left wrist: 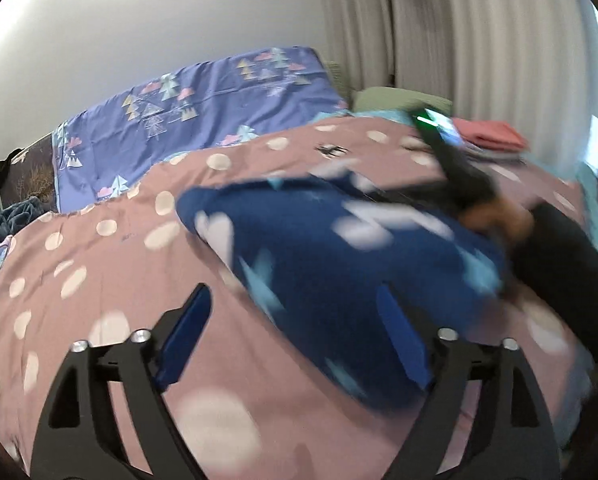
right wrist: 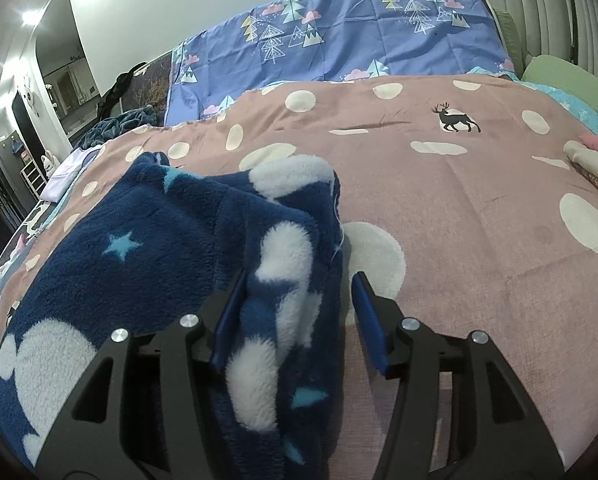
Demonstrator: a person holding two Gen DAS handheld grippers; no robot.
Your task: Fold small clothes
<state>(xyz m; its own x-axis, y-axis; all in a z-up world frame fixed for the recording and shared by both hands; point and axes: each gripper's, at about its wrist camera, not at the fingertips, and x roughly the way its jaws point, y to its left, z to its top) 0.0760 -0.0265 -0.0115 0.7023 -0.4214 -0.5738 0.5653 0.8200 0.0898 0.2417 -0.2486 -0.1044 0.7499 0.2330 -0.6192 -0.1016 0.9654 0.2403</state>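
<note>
A dark blue fleece garment (right wrist: 147,248) with white clouds and light blue stars lies on the pink polka-dot bedspread (right wrist: 459,200). My right gripper (right wrist: 297,316) is open, its blue pads on either side of a bunched fold of the fleece. In the left wrist view the fleece (left wrist: 331,264) is blurred and lies ahead and to the right. My left gripper (left wrist: 295,340) is open and empty, its right pad over the fleece edge. The other gripper and the hand holding it (left wrist: 471,188) show beyond the fleece.
A purple sheet with tree prints (right wrist: 339,40) covers the far side of the bed. A stack of folded clothes, pink on top (left wrist: 491,136), sits at the far right; it also shows in the right wrist view (right wrist: 595,164). Green pillow (right wrist: 567,76) behind. Crumpled clothes (right wrist: 115,124) at far left.
</note>
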